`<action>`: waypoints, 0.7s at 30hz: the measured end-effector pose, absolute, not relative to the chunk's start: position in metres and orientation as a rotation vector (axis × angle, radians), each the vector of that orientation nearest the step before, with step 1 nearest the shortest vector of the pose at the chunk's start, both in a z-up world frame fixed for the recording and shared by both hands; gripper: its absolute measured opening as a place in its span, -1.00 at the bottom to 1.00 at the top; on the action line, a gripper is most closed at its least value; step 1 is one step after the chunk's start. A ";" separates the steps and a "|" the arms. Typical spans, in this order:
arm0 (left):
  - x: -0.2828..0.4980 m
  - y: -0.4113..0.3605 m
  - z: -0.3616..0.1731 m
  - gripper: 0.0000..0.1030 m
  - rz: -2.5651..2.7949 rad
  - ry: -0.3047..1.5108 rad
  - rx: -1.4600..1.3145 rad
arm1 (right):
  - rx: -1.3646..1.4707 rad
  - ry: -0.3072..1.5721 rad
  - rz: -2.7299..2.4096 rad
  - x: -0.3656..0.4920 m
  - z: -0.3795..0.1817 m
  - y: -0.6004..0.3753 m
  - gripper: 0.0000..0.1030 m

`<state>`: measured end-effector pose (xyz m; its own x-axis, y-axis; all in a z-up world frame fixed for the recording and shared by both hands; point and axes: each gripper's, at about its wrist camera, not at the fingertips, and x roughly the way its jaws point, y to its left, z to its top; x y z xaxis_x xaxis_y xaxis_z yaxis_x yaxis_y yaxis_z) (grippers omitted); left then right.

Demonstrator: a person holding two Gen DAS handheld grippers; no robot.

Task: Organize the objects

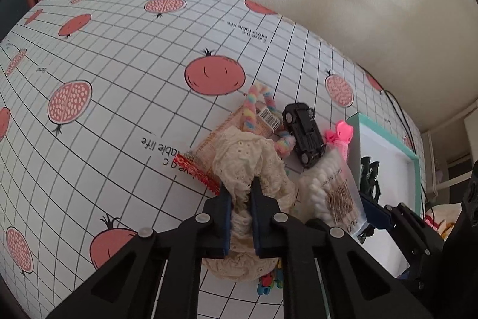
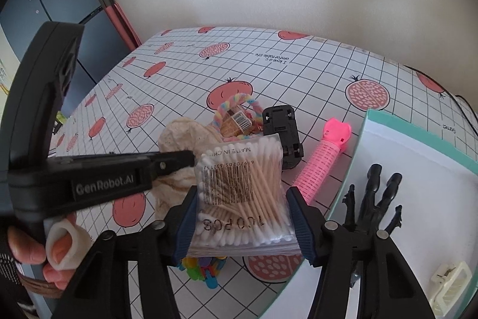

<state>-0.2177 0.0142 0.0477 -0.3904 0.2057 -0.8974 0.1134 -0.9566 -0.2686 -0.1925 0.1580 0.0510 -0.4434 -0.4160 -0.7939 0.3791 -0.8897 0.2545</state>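
Lace cloth [image 1: 248, 157]: cream, crumpled, on desk [image 1: 119, 115], pinched in left claw [image 1: 240, 193]. Swab bag [image 2: 243, 193]: clear, flat, barcode up, clamped in right claw [image 2: 242, 217]. Black toy car [image 2: 282, 133] upturned beside pink curler [image 2: 324, 157]. Black hair claw [image 2: 373, 205], white clip [image 2: 451, 286] inside teal-rimmed box [image 2: 418, 127].

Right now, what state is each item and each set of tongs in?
Left tongs: shut on lace cloth.
Right tongs: shut on cotton swab bag, sealed.
Toy car: upside down on the table.
Pink roller: lying flat.
Box: open, black claw clip inside.
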 end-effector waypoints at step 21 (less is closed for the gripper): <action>-0.211 0.012 0.116 -0.79 2.625 -0.437 -1.455 | 1.125 -0.267 -2.450 -0.165 0.113 0.238 0.17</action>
